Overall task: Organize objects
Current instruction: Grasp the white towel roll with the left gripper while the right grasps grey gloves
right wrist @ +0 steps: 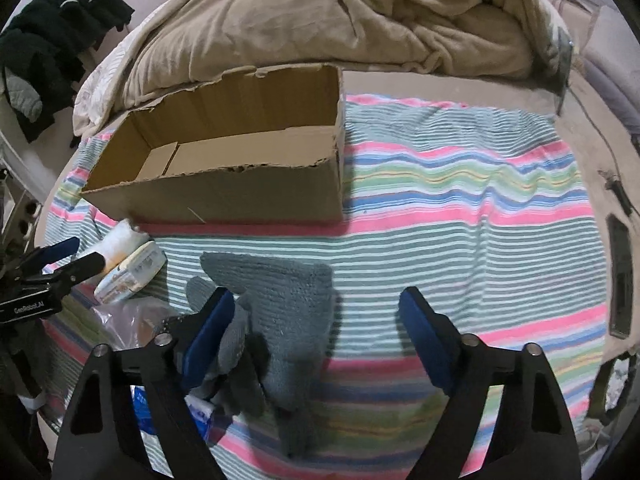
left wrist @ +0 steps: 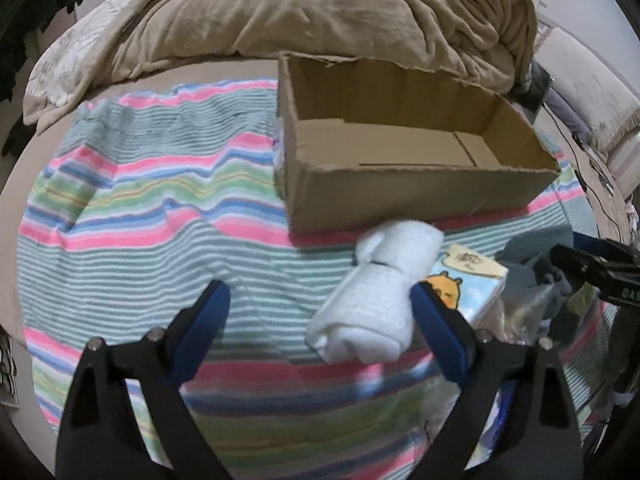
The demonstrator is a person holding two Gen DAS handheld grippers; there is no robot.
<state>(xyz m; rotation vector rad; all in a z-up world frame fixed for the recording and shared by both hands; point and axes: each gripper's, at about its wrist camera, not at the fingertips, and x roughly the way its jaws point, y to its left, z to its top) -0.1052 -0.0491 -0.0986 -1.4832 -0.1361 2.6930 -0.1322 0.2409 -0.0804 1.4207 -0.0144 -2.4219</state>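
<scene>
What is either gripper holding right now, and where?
Nothing. Both the left gripper and right gripper are open; the white roll lies loose between the left fingers.

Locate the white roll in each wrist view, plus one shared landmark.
Left wrist: white roll low centre-right, against the left gripper's right finger.
Right wrist: white roll far left edge, just below the box.
Shared landmark: cardboard box on the striped towel.
</scene>
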